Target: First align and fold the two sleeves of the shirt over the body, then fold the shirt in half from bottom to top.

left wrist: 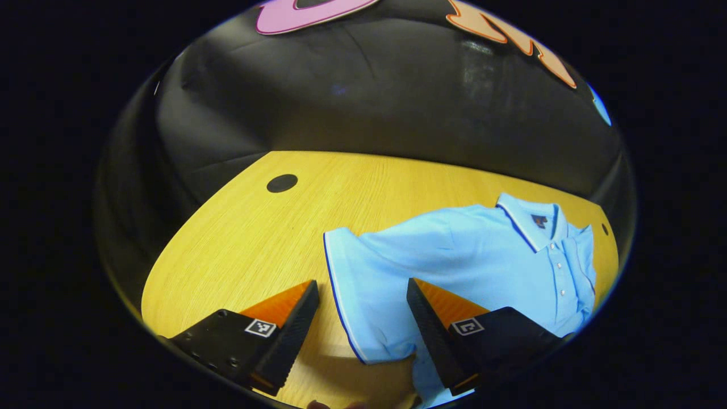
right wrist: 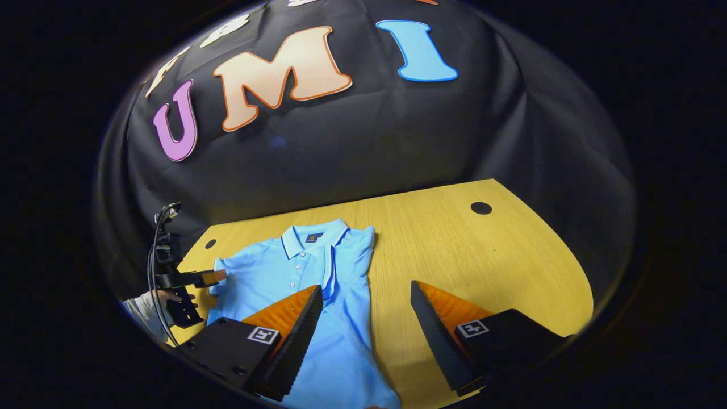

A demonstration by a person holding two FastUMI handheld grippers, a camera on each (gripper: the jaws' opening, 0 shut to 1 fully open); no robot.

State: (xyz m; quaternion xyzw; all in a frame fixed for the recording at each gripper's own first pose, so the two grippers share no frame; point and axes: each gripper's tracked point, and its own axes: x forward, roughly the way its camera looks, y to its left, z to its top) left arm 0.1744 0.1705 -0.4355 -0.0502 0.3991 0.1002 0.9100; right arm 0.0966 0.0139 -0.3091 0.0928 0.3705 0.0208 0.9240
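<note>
the left gripper (left wrist: 363, 318), jaws apart, hangs right over the unfolded sleeve (left wrist: 369, 284) of the shirt (left wrist: 477, 255), which lies flat on the table (left wrist: 255, 238). the right gripper (right wrist: 366, 324), jaws apart, straddles the shirt's other edge, that sleeve looking already folded in.

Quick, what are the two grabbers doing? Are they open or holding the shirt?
Left gripper: open, holding nothing, one finger each side of the shirt's sleeve edge.
Right gripper: open, holding nothing, above the shirt's side edge on the table.
</note>
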